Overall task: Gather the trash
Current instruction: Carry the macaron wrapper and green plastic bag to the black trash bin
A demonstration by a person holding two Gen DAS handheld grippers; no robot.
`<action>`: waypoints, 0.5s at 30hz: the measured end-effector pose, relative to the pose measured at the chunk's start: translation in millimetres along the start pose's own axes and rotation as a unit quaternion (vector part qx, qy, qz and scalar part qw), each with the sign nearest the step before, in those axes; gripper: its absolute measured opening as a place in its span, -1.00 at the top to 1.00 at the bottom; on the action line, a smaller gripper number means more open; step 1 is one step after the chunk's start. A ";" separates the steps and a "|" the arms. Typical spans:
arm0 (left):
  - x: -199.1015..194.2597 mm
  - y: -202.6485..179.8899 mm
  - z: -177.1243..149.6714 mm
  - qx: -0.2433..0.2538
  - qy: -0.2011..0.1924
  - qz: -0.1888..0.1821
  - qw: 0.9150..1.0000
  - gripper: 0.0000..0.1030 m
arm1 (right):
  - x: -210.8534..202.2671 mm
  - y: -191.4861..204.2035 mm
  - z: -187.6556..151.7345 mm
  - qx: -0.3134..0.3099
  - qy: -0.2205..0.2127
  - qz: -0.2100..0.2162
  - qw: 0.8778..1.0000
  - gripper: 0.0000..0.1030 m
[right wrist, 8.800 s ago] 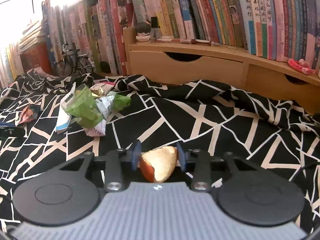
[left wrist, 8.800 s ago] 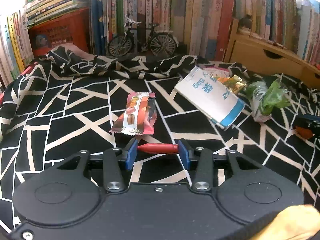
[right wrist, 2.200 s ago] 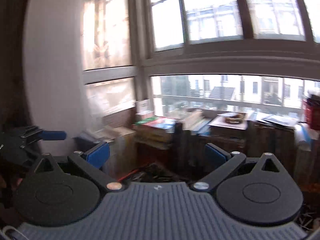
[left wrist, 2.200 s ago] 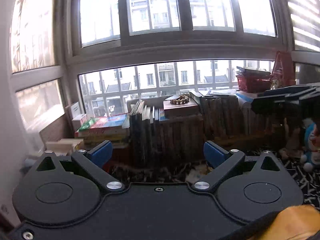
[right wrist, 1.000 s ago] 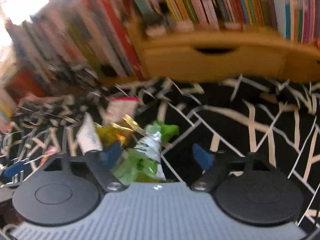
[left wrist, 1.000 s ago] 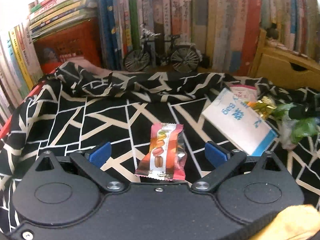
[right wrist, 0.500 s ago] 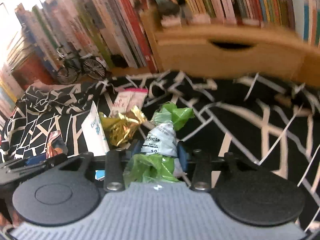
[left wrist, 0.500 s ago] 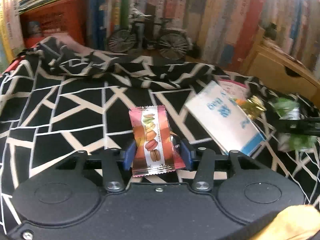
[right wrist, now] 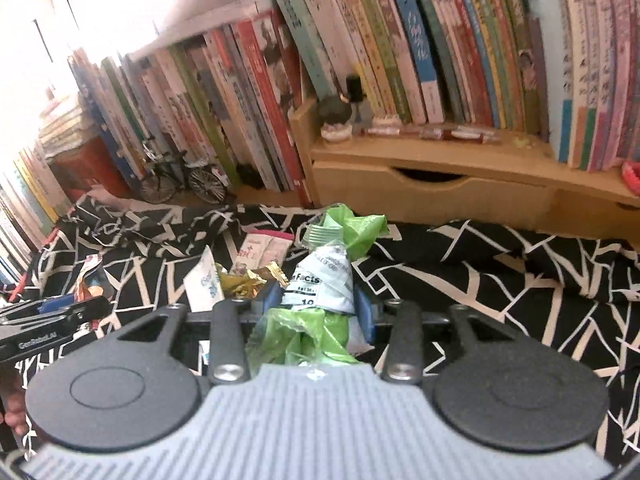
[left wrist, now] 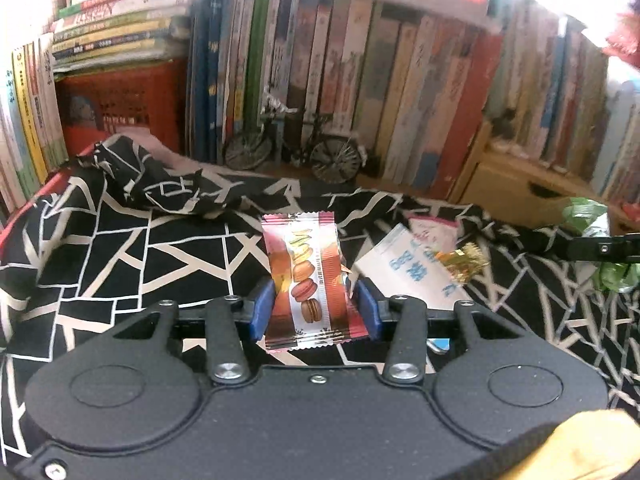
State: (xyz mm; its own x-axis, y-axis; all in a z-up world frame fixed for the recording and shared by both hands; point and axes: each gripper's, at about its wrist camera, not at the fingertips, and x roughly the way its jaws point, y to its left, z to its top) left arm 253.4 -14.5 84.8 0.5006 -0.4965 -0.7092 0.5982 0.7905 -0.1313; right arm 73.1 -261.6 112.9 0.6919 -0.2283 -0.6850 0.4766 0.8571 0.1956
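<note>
In the left wrist view, the left gripper (left wrist: 316, 312) is tilting down over the black-and-white patterned cloth (left wrist: 132, 256), its blue pads (left wrist: 262, 310) pressing on both sides of a macaron snack packet (left wrist: 308, 280); the jaws have just been closing on it. The glossy packet is standing upright between the pads, its crimped lower edge sitting in front of the black gripper body. At 3 o'clock the right gripper (left wrist: 600, 248) is reaching in, cut off by the frame edge, green plastic showing above and below it. Between the two, at about 2 o'clock of the packet, a flat white pouch (left wrist: 404, 268) with blue print and a crinkled gold foil wrapper (left wrist: 466, 260) are lying on the cloth. Books and a small model bicycle (left wrist: 296, 152) are standing at 12 o'clock, somewhat blurred.

In the right wrist view, the right gripper (right wrist: 316, 306) is likewise pointing downward, clamping a crumpled green plastic bottle (right wrist: 324, 280) with a white label; its jaws have just been closing too. The bottle's lower part is bunching against the grey ribbed body. At 9 o'clock the left gripper (right wrist: 48, 314) is only partly showing.
</note>
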 end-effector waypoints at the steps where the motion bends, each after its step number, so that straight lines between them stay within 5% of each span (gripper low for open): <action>1: -7.8 -0.3 0.4 0.005 -0.003 -0.002 1.000 0.17 | -5.6 0.0 -0.1 0.001 -0.004 0.001 1.000 0.11; 6: -51.5 -5.3 1.1 0.062 -0.023 -0.008 0.998 0.17 | -29.7 6.0 -2.8 0.001 -0.017 0.003 1.000 0.10; 15: -117.9 24.4 -16.6 0.052 -0.036 0.018 0.998 0.17 | -73.2 27.6 -25.5 0.005 -0.029 0.019 0.999 0.10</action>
State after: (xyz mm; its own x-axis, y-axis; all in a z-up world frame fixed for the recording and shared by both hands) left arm 198.5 69.2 153.7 0.5647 -0.4959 -0.6597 0.6389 0.7687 -0.0309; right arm 21.8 -209.5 150.5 0.7393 -0.2217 -0.6358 0.4542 0.8613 0.2278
